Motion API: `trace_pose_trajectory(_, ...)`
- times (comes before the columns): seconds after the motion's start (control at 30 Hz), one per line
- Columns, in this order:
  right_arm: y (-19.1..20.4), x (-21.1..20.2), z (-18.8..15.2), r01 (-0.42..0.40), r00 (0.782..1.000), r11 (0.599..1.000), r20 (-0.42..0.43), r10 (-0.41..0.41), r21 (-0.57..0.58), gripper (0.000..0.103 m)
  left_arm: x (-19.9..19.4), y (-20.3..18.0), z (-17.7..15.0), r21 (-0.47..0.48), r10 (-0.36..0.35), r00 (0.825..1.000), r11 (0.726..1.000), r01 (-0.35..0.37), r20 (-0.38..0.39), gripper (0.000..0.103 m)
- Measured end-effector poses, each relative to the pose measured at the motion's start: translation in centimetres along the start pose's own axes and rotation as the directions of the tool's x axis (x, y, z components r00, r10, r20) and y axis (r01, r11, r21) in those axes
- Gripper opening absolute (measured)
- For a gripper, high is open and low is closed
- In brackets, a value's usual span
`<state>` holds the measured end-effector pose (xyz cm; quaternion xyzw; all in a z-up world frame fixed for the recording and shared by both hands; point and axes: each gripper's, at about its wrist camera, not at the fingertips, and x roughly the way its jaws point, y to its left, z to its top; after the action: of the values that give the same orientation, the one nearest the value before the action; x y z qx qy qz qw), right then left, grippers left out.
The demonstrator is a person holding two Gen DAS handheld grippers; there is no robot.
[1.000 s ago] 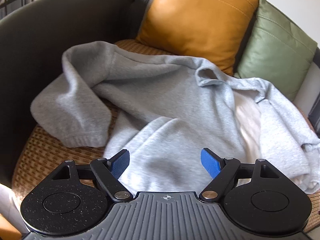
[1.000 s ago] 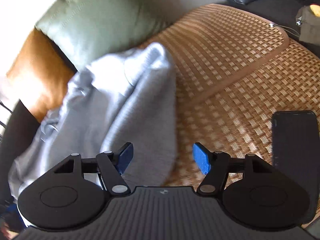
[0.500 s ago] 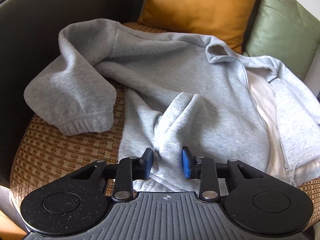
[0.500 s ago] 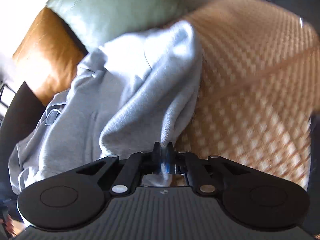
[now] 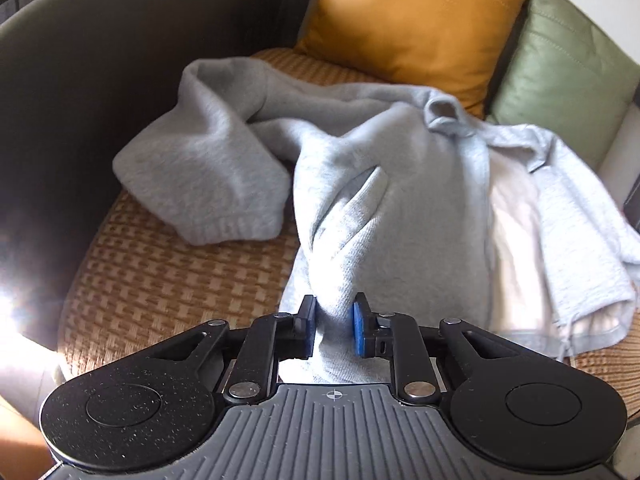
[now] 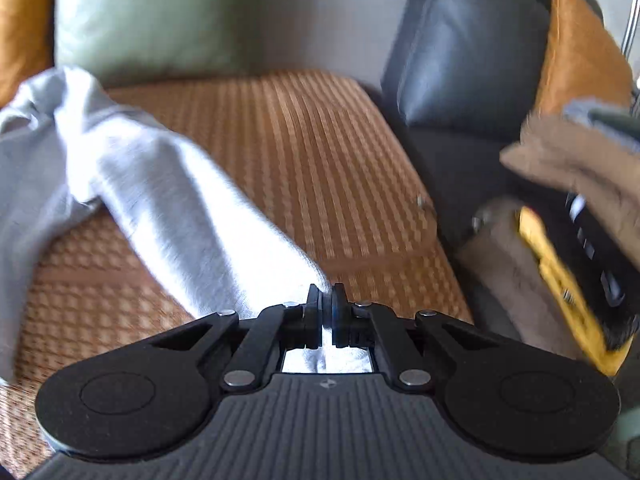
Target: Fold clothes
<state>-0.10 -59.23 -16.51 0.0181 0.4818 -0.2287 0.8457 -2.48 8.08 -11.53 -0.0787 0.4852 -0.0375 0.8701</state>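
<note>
Grey hoodie (image 5: 384,184) bunched on woven mat (image 5: 160,280), left tongs (image 5: 335,326) just closing on hem, right tongs (image 6: 326,314) pinching blurred sleeve

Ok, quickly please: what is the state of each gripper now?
Left gripper: jaws just closing, shut on the grey sweatshirt.
Right gripper: shut on the grey sweatshirt.

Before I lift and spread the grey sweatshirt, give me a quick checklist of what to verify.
1. Left gripper pinches a bunched fold of the grey sweatshirt; its jaws have just been closing on it: ok.
2. Right gripper shut on the sweatshirt's thin edge: ok.
3. Sweatshirt flat: not ok, rumpled, sleeve folded over.
4. Zipper closed: not ok, white lining shows.
5. Woven seat mat bare beside the garment: ok.
6. Both grips at matching corners: cannot tell.
</note>
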Motion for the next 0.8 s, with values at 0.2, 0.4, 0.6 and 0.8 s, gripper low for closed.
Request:
trace_pose_trajectory(0.2, 1.7, 2.0, -1.8, 0.005, 0.999, 1.0, -0.048, -0.005, 0.0, 0.015, 2.3, -1.0, -1.2, 0.073, 0.076, 0.997, 0.994, -0.078, 0.032, 0.047)
trace_pose_trajectory(0.4, 3.4, -2.7, 0.0, 0.073, 0.995, 0.996, 0.068, -0.069, -0.046, 0.063, -2.0, -1.4, 0.1, 0.104, 0.014, 0.999, 0.994, -0.019, 0.052, 0.064)
trace_pose_trajectory(0.6, 8.1, -11.5, 0.9, 0.137, 0.927, 0.969, 0.37, -0.052, -0.208, 0.063, -7.8, -3.8, 3.9, 0.157, -0.077, 0.98, 0.986, 0.049, 0.182, 0.08)
trace_pose_trajectory(0.8, 20.5, -16.2, -3.4, -0.018, 0.851, 0.718, 0.366, 0.376, -0.696, 0.063, -1.6, -9.1, 9.3, 0.158, -0.081, 0.986, 0.986, 0.057, 0.147, 0.08)
